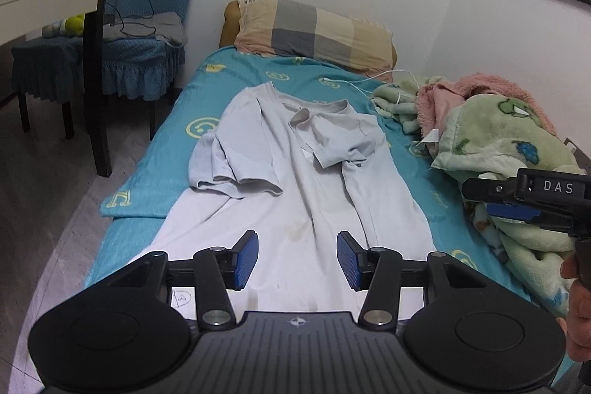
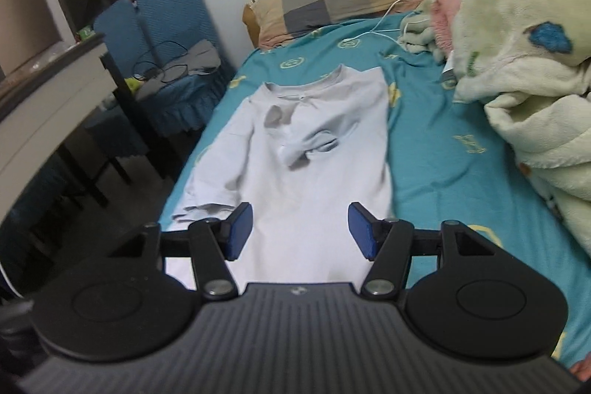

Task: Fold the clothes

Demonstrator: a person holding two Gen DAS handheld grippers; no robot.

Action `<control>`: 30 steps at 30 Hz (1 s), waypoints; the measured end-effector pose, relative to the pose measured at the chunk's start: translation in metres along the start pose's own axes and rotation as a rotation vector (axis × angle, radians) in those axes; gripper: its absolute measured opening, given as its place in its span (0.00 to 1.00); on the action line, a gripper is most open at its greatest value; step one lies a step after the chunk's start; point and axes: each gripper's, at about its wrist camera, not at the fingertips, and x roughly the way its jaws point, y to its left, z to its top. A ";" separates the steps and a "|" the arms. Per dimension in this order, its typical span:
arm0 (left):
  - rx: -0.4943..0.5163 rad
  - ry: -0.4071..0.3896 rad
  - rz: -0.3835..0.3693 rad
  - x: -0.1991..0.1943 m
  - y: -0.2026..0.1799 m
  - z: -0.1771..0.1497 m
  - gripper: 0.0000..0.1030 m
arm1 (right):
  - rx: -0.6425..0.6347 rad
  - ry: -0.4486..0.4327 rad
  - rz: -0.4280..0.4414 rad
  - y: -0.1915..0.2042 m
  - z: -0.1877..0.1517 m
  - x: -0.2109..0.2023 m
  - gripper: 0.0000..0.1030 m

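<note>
On bed: T-shirt (image 1: pixel 295 172) hem cut off | left gripper (image 1: pixel 297 259), right gripper (image 2: pixel 300 230) parted, empty

The white letters "DAS" are seen printed on the black body of the right gripper (image 1: pixel 524 202), at the right edge of the left wrist view. A hand-drawn mark resembling a "D" or "A" is seen on a white label (image 1: pixel 181 298), too unclear to be read.
</note>
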 end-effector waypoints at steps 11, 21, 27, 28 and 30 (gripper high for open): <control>0.098 0.010 0.090 0.029 -0.003 -0.008 0.47 | -0.010 0.012 0.010 0.003 0.002 0.002 0.66; 0.377 0.039 0.209 0.107 -0.020 0.011 0.55 | 0.032 0.048 0.049 -0.013 0.003 0.007 0.78; 0.497 0.097 0.250 0.171 -0.017 0.024 0.58 | 0.041 0.051 -0.012 -0.027 0.004 0.022 0.78; 0.523 0.106 0.259 0.181 -0.017 0.025 0.58 | 0.051 0.053 -0.028 -0.031 0.005 0.025 0.78; 0.570 0.117 0.260 0.199 -0.015 0.024 0.58 | 0.085 0.057 -0.045 -0.039 0.007 0.033 0.78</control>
